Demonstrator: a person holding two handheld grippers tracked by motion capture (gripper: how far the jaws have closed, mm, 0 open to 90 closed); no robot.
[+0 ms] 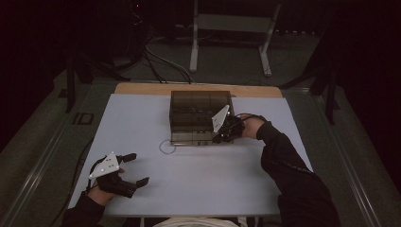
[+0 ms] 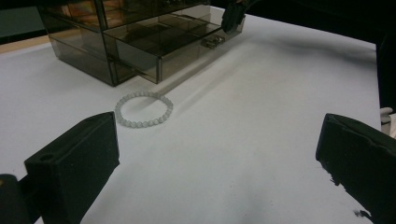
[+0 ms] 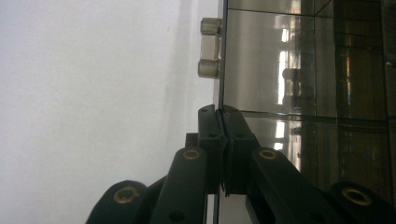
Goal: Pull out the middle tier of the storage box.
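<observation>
A smoky see-through drawer box [image 1: 201,106] stands at the middle back of the white table [image 1: 142,118]. Its lowest drawer [image 2: 161,46] is pulled out toward me, with a small clear handle [image 3: 210,49] on the front. My right gripper [image 3: 220,121] is shut on the thin front wall of that drawer, near its right corner [image 1: 222,136]. A pale bead bracelet [image 2: 144,109] lies flat on the table just left of the drawer's front. My left gripper [image 2: 217,140] rests near the table's front left [image 1: 137,169], open, with nothing between its fingers.
The drawer box has several dark compartments [image 2: 112,14]. A wooden strip [image 1: 142,88] borders the table's far edge. Beyond it are cables [image 1: 156,61] on the floor and a metal stand [image 1: 231,28]. A black sleeve [image 1: 293,175] reaches in from the lower right.
</observation>
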